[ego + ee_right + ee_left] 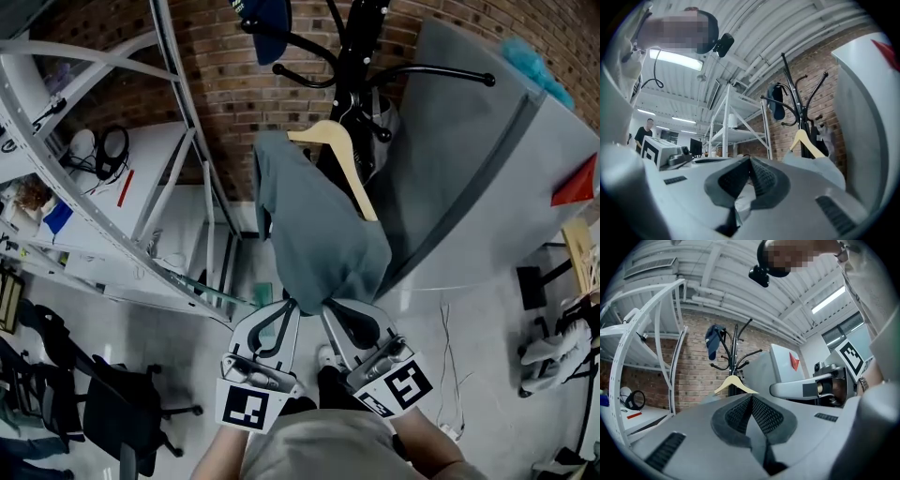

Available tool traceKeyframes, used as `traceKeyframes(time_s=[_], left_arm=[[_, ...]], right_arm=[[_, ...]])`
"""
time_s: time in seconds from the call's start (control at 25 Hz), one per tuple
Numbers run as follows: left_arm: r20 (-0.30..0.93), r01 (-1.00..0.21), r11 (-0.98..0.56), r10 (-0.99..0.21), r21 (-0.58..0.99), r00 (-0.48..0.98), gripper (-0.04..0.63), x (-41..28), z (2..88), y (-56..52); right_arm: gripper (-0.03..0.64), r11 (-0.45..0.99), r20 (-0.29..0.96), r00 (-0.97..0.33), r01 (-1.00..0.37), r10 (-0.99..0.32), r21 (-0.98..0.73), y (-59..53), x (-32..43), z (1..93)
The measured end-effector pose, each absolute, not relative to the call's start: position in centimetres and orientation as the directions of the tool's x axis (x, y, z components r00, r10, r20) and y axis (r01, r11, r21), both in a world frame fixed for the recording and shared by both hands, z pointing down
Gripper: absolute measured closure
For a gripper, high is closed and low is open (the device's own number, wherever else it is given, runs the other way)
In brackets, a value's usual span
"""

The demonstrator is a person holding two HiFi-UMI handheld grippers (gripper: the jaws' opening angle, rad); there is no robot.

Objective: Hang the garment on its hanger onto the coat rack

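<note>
1. The left gripper has its jaws pressed together, pinching the bottom hem of the grey-green garment.
2. The right gripper, just beside it, is clamped tight on the same hem, with pale fabric showing between its pads.
3. The garment hangs at twelve o'clock from the grippers, draped over a wooden hanger.
4. The black coat rack stands behind the hanger, with a blue cap on a hook at eleven o'clock.

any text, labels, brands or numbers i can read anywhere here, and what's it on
No words, brands or numbers can be read in any view.
Square patterns only, no letters, on the black-and-white marker cube of the left gripper and another of the right gripper.
No label shows on the grey-green cloth garment.
</note>
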State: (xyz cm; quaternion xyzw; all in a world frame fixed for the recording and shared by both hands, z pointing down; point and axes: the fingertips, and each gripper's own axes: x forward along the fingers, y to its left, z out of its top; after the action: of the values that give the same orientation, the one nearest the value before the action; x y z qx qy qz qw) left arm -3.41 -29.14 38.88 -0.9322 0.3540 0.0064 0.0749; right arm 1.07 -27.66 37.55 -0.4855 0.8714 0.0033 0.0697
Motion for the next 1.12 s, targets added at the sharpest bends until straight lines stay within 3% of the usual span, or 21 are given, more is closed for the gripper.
traceKeyframes(time_s=[1.12], left_arm=[[-0.051, -0.665, -0.746, -0.663, -0.04, 0.747, 0.594, -4.0, 41.7, -27.5]], right_arm=[[0.597, 0.472, -0.052, -0.469, -0.879, -0.882, -0.075, -27.2, 1.5, 40.8]])
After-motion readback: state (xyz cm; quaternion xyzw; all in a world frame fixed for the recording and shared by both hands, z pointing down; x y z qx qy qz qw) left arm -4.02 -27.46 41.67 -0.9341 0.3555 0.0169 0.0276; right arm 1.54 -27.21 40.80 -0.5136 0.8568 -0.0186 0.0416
